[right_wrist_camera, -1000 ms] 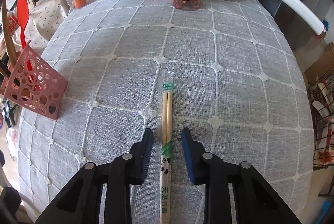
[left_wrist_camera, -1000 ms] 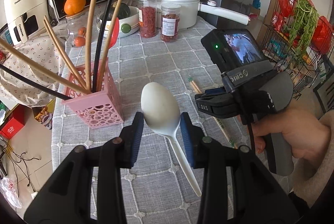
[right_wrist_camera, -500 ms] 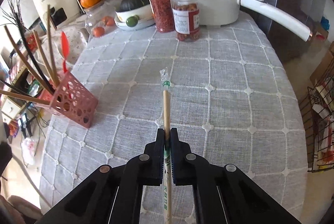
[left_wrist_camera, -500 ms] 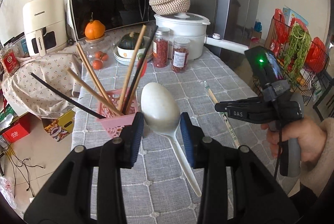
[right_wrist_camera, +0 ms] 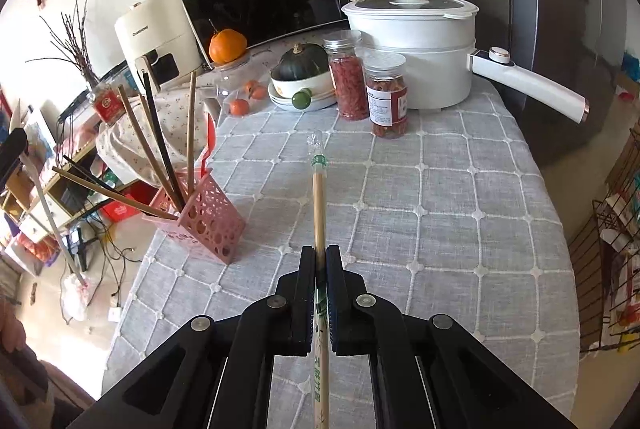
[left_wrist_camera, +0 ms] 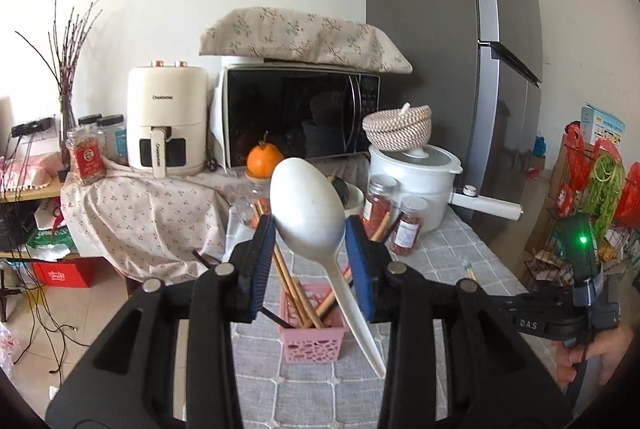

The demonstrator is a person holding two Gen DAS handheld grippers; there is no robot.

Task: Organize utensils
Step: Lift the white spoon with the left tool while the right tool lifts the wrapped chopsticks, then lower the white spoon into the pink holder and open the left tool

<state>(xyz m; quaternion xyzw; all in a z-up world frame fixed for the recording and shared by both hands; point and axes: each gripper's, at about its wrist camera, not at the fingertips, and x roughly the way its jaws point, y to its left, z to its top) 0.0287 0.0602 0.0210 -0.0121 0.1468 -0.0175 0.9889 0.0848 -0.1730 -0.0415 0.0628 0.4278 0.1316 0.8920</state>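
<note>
Left gripper (left_wrist_camera: 310, 249) clamped on a white plastic spoon (left_wrist_camera: 310, 207): blue pads pressed either side of the lower bowl where it narrowed to the neck. Bowl broad, oval, matte, faintly greyed toward the base, standing up above the fingertips; slim handle ran down and to the right, its tip hanging free in the air above the grey checked tablecloth (left_wrist_camera: 460, 249).

Right gripper (right_wrist_camera: 320, 259) closed tight on a wrapped pair of bamboo chopsticks (right_wrist_camera: 319, 205). Pale wood shafts side by side, a clear sleeve with a green band at the far tip, printed green-and-white paper toward the near end running back under the jaws. The pair pointed forward, lifted off the cloth.

Beyond, a pink perforated basket (right_wrist_camera: 208, 225) stood on the table's left part, upright, holding several long wooden and black chopsticks splayed outward, plus a red utensil. In the left view the spoon handle crossed in front of this basket.

Further back: two jars of red dried goods (right_wrist_camera: 386, 97), a bowl with a dark squash (right_wrist_camera: 302, 63), a white electric pot (right_wrist_camera: 416, 49) with a woven basket on its lid, an orange (right_wrist_camera: 227, 45), microwave (left_wrist_camera: 300, 117), cream air fryer (left_wrist_camera: 166, 119).
</note>
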